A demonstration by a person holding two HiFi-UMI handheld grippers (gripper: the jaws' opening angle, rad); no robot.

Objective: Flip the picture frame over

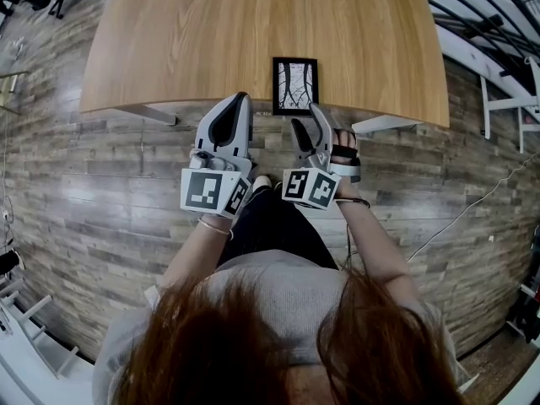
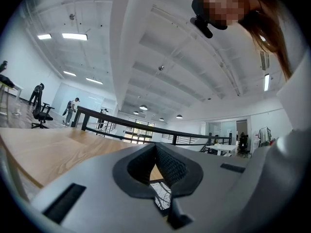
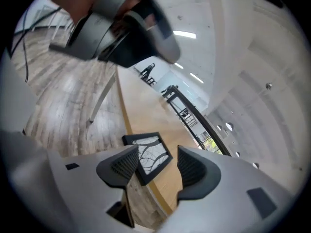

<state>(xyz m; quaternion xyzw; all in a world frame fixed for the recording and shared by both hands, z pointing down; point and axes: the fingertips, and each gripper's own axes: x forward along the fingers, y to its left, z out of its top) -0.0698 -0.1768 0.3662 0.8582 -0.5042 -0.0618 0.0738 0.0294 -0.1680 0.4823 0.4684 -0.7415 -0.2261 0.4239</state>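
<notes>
Head view: one picture frame (image 1: 295, 84) is seen lying flat, picture side up, at the near edge of the table (image 1: 211, 32), right of its middle. Broad wood surface is left open to its left, right and far side. Two grippers are held off that edge, above the plank floor (image 1: 101, 184). The left gripper (image 1: 242, 98) is kept left of the frame, fingers (image 1: 239, 112) closed together on nothing. The right gripper (image 1: 305, 118) is held just near of the frame, fingers (image 1: 321, 125) spread apart, untouching.

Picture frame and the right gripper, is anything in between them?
Nothing. In the head view only a bare strip of table separates the picture frame from the right gripper, whose jaws stand open.
</notes>
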